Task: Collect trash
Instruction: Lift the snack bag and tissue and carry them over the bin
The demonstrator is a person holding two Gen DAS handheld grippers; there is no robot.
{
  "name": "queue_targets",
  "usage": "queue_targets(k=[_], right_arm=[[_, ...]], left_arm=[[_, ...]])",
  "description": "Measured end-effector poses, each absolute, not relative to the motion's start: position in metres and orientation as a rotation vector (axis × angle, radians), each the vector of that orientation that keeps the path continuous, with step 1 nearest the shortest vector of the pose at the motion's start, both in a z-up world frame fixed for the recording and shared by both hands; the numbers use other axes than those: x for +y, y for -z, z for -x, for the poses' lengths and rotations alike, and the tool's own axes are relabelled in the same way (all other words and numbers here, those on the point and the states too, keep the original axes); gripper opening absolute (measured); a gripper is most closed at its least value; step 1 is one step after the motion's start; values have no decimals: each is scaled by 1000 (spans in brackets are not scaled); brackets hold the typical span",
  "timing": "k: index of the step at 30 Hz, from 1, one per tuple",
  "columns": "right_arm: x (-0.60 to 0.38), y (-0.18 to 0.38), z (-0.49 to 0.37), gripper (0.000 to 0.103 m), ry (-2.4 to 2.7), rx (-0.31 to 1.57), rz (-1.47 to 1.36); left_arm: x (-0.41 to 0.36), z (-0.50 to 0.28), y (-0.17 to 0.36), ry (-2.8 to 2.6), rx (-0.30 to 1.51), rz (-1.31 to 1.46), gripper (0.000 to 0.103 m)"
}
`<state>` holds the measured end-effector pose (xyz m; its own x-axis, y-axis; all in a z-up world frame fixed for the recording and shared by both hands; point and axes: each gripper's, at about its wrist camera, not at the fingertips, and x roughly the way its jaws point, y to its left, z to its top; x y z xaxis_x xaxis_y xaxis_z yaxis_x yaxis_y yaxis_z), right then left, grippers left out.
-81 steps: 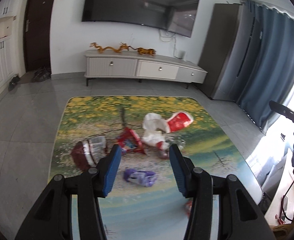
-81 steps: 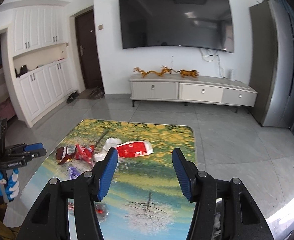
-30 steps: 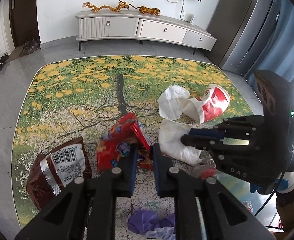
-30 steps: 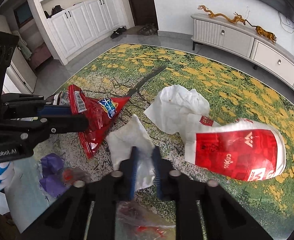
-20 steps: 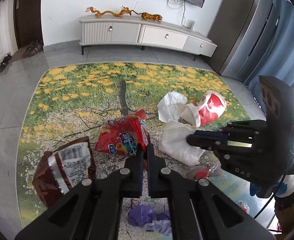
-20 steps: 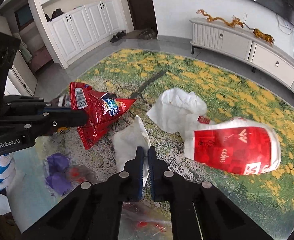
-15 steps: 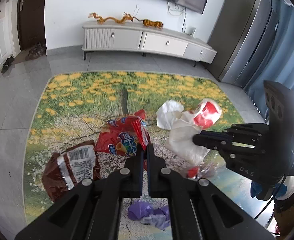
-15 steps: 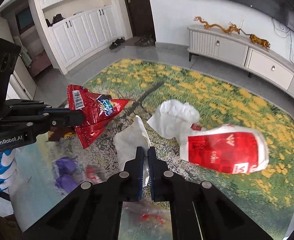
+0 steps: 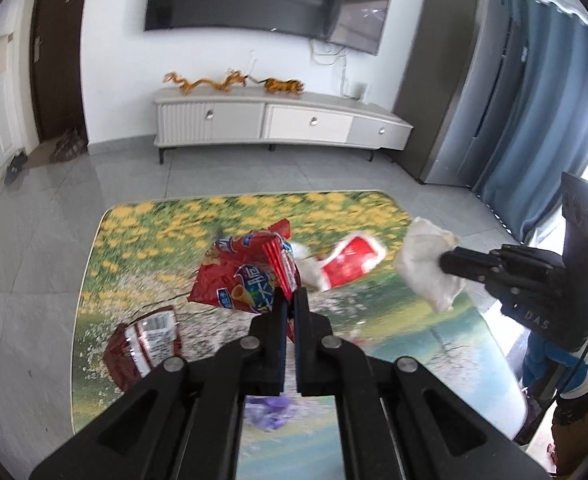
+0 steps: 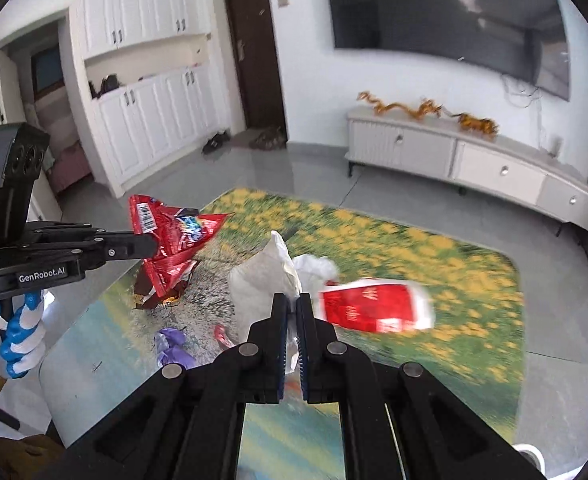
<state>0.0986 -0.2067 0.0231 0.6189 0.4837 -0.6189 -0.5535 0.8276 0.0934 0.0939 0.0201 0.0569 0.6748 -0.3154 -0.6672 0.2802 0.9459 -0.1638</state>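
Observation:
My left gripper (image 9: 289, 294) is shut on a red snack bag (image 9: 246, 272) and holds it in the air above the table; the bag also shows in the right wrist view (image 10: 170, 240). My right gripper (image 10: 292, 300) is shut on a crumpled white paper bag (image 10: 264, 280), lifted off the table; it shows at the right of the left wrist view (image 9: 426, 268). A red and white cup wrapper (image 9: 352, 262) with white paper, a brown snack bag (image 9: 142, 344) and a purple wrapper (image 9: 268, 416) lie on the table.
The table top (image 9: 142, 240) has a flower and tree print and rounded corners. A small red wrapper (image 10: 222, 336) lies near the purple wrapper (image 10: 172, 346). Grey tile floor surrounds the table. A white TV cabinet (image 9: 278, 122) stands against the far wall, blue curtains (image 9: 542, 128) at the right.
Both grippers closed, the left on the red snack bag, the right on the white paper bag, then rose and drew back with them. The table now looks farther away.

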Motion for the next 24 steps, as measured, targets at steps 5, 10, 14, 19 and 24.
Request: queue_targets(k=[5,10,14,19,24], right_arm=[[-265,-45,-68,5,-499,623,80],[-351,-57,-29,5,-338,593,23],[-421,-53,-3,5,-205,600,-30],[-492,-37,22,5,-59,631,-95],[-553,-2,30,6,41,702,-178]], left_arm=[[-31,-82,-78,413,741,-1,2],[-102,-75,-88,524,754,-53,2],[-164,-73,-87,616,782,-84,2],[-249,-71,-74,716,835,-137,2],[-332,-73,-47,798,909,-202,3]])
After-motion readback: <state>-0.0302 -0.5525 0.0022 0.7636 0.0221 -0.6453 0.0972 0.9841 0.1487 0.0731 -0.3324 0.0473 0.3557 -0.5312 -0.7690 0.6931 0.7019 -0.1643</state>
